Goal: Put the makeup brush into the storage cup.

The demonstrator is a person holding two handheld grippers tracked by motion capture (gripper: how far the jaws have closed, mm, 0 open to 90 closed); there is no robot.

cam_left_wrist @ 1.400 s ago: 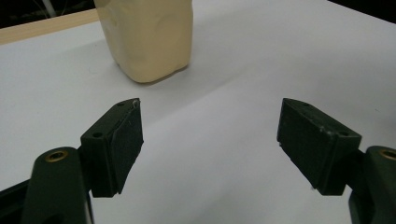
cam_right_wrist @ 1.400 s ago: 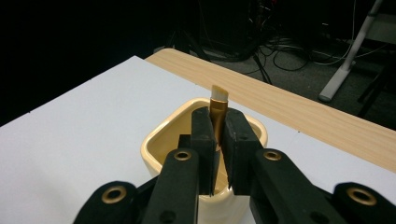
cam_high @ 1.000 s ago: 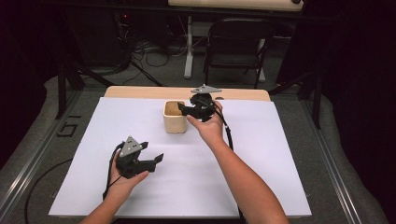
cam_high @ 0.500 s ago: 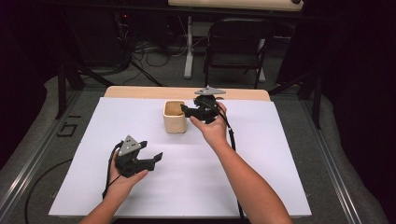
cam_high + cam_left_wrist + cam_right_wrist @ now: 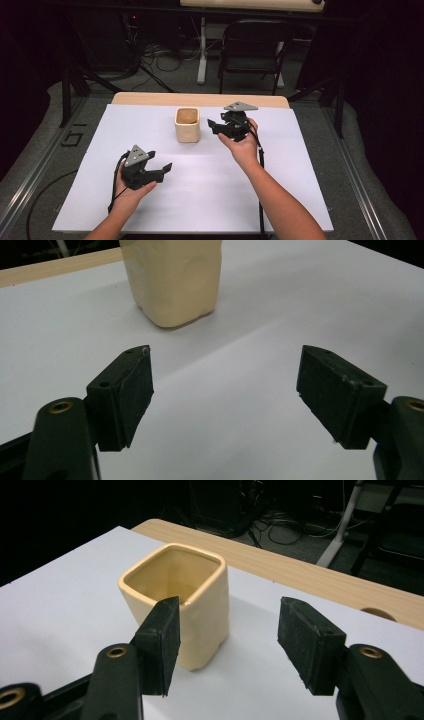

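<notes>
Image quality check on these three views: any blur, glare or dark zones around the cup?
High view: the white table sheet is evenly lit, the room behind falls to near black; cup sharp. Left gripper view: cup slightly soft and cropped at the top, pads sharper. Right gripper view: cup crisp with faint sheen on its rim, background dark, no blown glare.

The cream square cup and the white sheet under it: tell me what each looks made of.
The cup looks like glazed ceramic: thick rounded rim, smooth cream surface with soft sheen; moulded plastic can't be ruled out. The white sheet looks like matte paper or thin board, flat and without glare, lying over a light wood-grain tabletop.
</notes>
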